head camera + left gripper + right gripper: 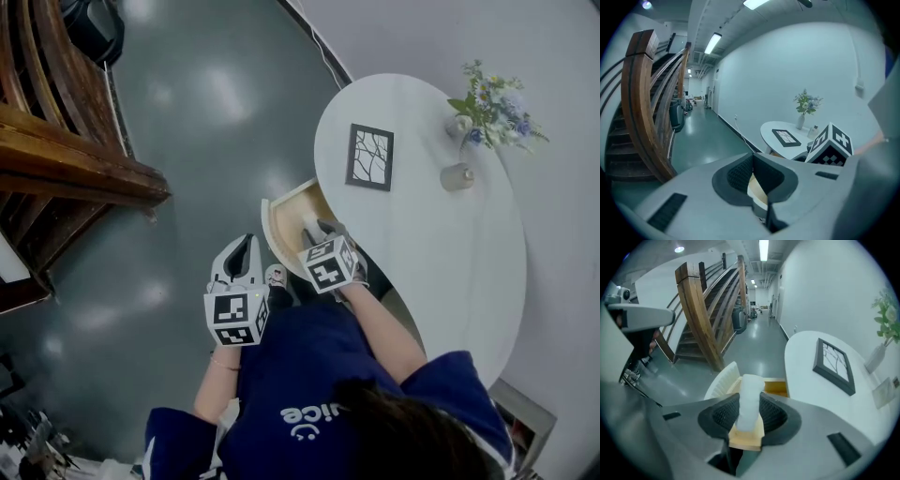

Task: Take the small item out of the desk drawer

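Note:
The white desk [441,244] has its small drawer [284,217] pulled open at the left edge, with a white front [721,379] and a bare wooden inside [776,388]. My right gripper [319,231] hangs over the drawer, pointing steeply down. In the right gripper view, the right gripper [749,402] is shut on a small white item [751,383], a soft pale roll that stands up between the pads. My left gripper [246,246] stays left of the drawer over the floor; its jaws [752,157] meet at the tips with nothing in them.
On the desk lie a dark picture frame [369,157], a small glass jar [457,176] and a vase of flowers [487,108]. A wooden staircase [66,159] stands at the left across the grey floor. The wall runs along the desk's far side.

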The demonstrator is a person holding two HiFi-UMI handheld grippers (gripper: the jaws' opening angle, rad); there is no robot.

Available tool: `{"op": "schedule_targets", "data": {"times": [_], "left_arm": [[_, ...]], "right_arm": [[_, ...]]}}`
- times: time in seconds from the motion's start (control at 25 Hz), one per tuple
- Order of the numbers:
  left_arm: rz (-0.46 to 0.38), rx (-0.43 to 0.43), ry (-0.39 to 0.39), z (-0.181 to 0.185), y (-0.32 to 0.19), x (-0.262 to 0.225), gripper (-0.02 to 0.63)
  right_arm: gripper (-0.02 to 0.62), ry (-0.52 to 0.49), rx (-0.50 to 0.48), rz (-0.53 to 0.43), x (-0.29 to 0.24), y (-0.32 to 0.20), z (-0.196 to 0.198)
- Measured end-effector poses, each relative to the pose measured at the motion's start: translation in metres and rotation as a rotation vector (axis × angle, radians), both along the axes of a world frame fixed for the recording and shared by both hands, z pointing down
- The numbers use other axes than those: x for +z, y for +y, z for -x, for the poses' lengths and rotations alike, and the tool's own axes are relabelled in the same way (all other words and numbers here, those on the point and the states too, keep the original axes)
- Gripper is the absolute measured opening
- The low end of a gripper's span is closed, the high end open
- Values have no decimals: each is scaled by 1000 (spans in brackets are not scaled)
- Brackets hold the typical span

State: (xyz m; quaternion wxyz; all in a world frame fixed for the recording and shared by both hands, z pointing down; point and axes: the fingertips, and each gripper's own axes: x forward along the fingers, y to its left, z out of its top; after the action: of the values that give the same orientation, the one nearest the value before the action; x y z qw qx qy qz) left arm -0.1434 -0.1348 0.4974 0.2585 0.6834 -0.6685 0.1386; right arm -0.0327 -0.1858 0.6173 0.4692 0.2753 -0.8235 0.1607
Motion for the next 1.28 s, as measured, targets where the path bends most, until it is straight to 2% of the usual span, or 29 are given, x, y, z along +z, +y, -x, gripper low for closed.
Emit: {"op": "schedule_targets", "data": {"times": [0.24,0.56,1.28], "left_arm": [[-23,39,24,-13,-7,-7,3],[-81,106,1,-26,-20,-25,3],[-216,217,-19,-45,-29,-76,3]], "right_arm": [[139,-54,29,-70,-41,-1,-3],[139,-140,108,-177,-91,-5,-13],[140,-299,339,-407,-185,-11,-52]]}}
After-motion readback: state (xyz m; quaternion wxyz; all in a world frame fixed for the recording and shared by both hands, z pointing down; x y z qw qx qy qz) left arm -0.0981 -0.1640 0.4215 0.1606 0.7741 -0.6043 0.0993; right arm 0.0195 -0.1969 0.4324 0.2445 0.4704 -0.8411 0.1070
